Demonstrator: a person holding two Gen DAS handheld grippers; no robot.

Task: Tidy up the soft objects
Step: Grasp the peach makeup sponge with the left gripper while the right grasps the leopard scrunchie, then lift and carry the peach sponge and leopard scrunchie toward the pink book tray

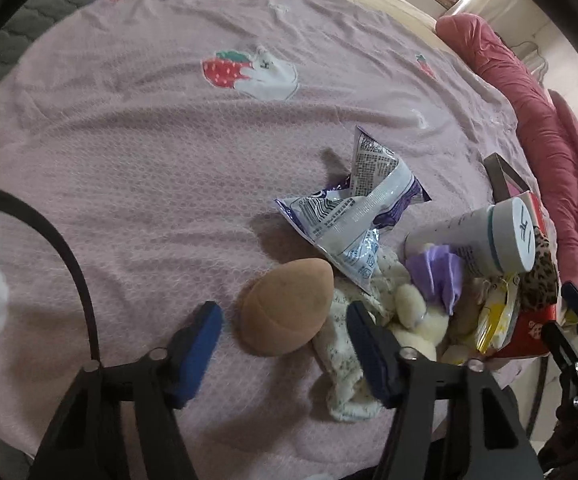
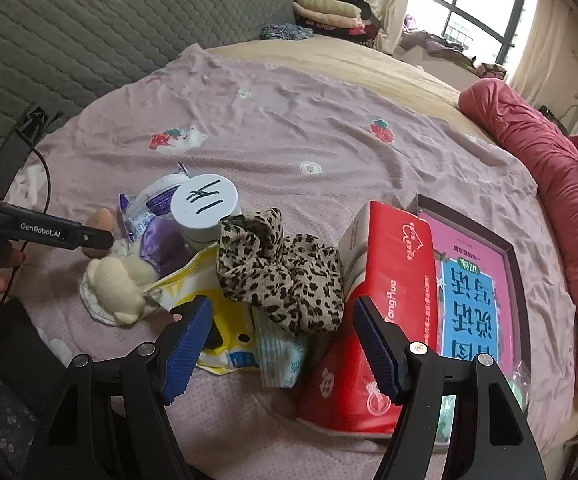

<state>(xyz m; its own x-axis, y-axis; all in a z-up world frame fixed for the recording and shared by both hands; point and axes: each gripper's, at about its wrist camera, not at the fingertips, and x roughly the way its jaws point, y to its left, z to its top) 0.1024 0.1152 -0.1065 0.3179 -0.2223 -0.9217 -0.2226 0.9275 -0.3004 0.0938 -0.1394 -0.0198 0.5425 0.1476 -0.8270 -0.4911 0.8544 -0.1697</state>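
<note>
Your left gripper (image 1: 285, 344) gaping around the brown sponge (image 1: 287, 307), right gripper (image 2: 281, 344) wide, empty, over the leopard cloth (image 2: 279, 270) near the bed's (image 2: 329, 128) front edge, white jar (image 2: 204, 208) lidded

The left gripper (image 1: 285, 354) hangs low over the pink blanket (image 1: 137, 168), jaws wide, with a tan sponge (image 1: 287, 306) lying between its blue fingers (image 1: 199, 354) and touching neither. Just right, a crumpled wrapper (image 1: 349, 216) rests over a floral cloth (image 1: 345, 364), beside a cream plush (image 1: 421, 316) and a white jar (image 1: 505, 236) on its side.
</note>
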